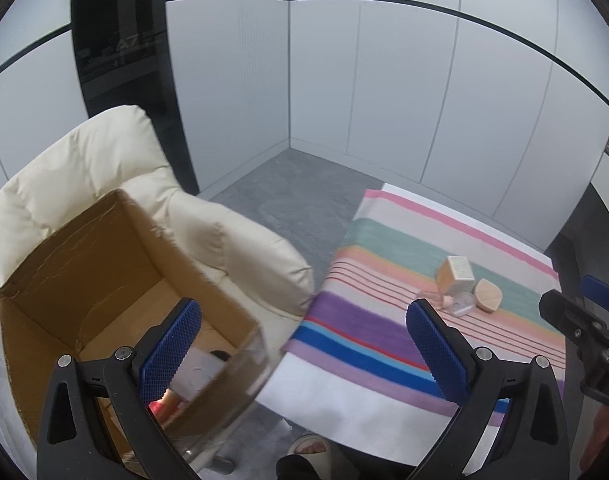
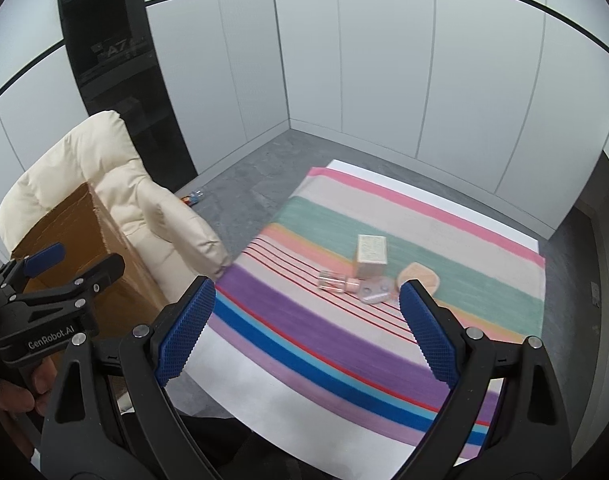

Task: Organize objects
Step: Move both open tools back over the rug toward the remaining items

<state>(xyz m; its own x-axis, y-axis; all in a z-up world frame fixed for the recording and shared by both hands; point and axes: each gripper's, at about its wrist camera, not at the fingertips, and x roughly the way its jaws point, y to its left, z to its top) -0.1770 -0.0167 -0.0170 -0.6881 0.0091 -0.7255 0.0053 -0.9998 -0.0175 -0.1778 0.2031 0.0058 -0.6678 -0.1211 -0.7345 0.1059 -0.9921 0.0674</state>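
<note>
1. Both my grippers are empty. The left gripper [image 1: 302,344] has its jaws spread wide with nothing between them, and the right gripper [image 2: 306,336] is the same.
2. The things to sort sit clustered on the striped cloth [image 2: 344,344] covering the surface: a small carton [image 2: 371,258] standing upright, a clear vial [image 2: 333,281] lying at its 8 o'clock, a clear blister [image 2: 374,292] at its 6 o'clock, and a tan puff [image 2: 420,278] at its 4 o'clock. They touch or nearly touch each other.
3. Main risk, as I judge it: closing on one piece nudges its neighbours. The carton could tip, and the vial looks round enough to roll down the cloth.
4. The vial and blister are clear and smooth, so my pads may slip or misjudge their edges.
5. The cardboard box [image 1: 104,280], which I take as the likely destination, rests on a cream chair [image 1: 84,168] at 9 o'clock of the surface; a drop in the gap between them would land on the floor.
6. My grippers sit near each other, so crossing to the box risks a knock.
7. A small bottle [image 2: 194,197] lies on the floor beyond the chair.
</note>
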